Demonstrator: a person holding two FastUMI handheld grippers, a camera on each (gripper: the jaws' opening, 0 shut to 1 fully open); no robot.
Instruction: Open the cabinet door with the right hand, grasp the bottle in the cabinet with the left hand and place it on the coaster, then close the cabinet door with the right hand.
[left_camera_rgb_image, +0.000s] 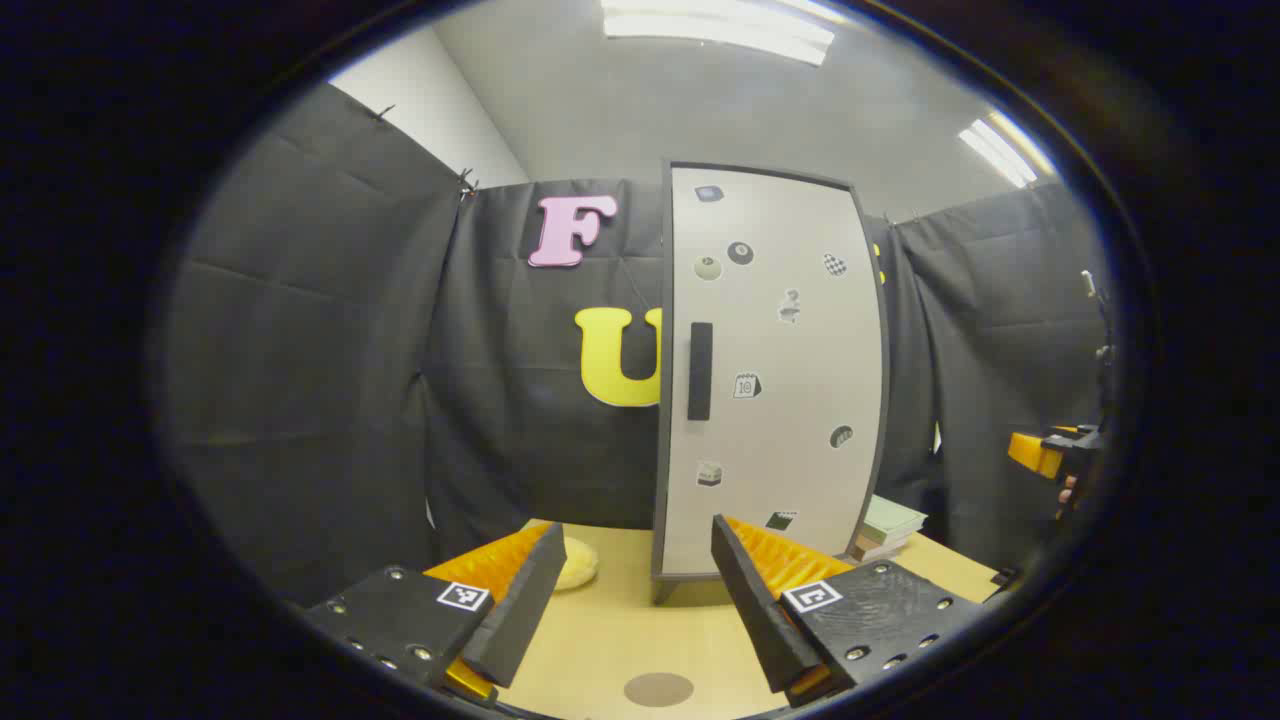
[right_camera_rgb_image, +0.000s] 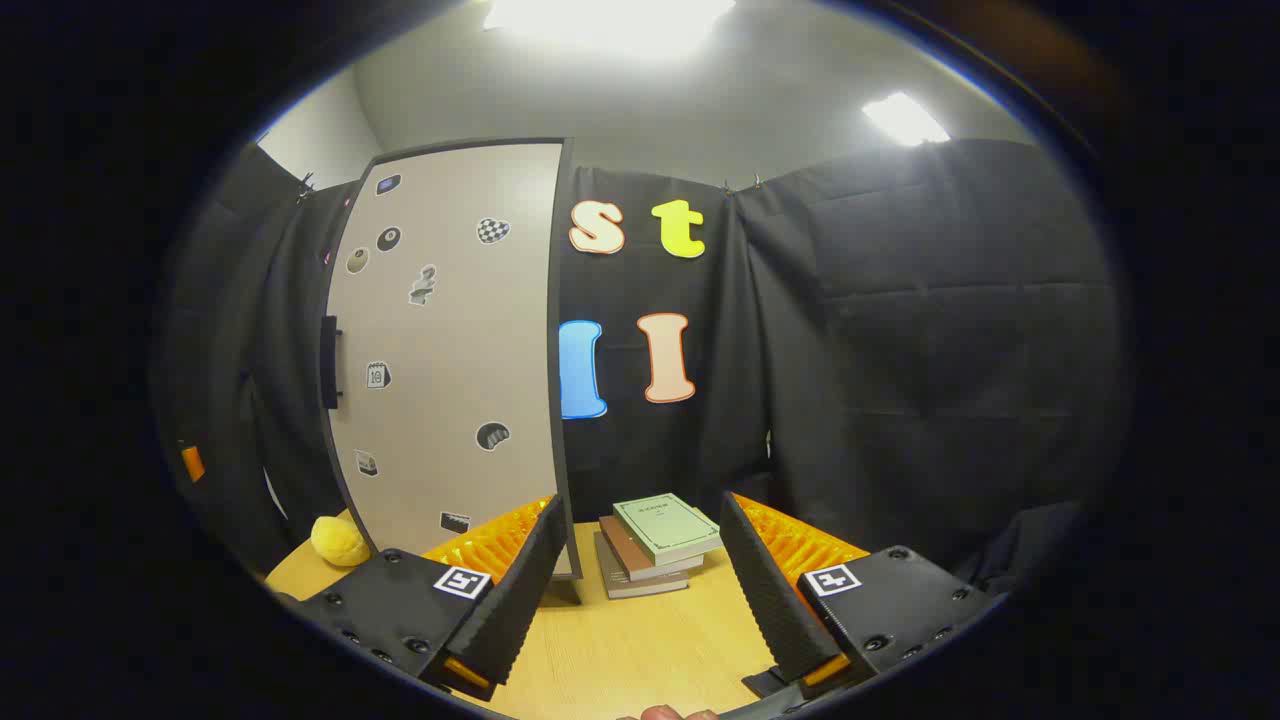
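Cabinet (left_camera_rgb_image: 770, 370): stands upright on the desk (left_camera_rgb_image: 600, 640), centre of the left gripper view and left of centre in the right gripper view (right_camera_rgb_image: 450, 340). Its pale door is closed, dotted with small stickers, with a dark vertical handle (left_camera_rgb_image: 700, 371) near the door's left edge. With the door closed, the bottle inside cannot be seen.

Desk: light wood, lower part of both views.

Left gripper (left_camera_rgb_image: 634, 590): bottom of the left gripper view, fingers well apart, nothing between them, pointed toward the cabinet base.

Right gripper (right_camera_rgb_image: 640, 585): bottom of the right gripper view, fingers likewise spread wide and empty. It appears also at the right edge of the left gripper view (left_camera_rgb_image: 1045, 452), small and partly cut off.

Books (right_camera_rgb_image: 655, 545): a short stack on the desk just right of the cabinet, seen between the right gripper's fingers.

Yellow object (right_camera_rgb_image: 338, 540): soft-looking, possibly a plush toy, on the desk left of the cabinet.

Coaster (left_camera_rgb_image: 658, 689): round, brown, flat on the desk at the bottom centre of the left gripper view, between the fingers.
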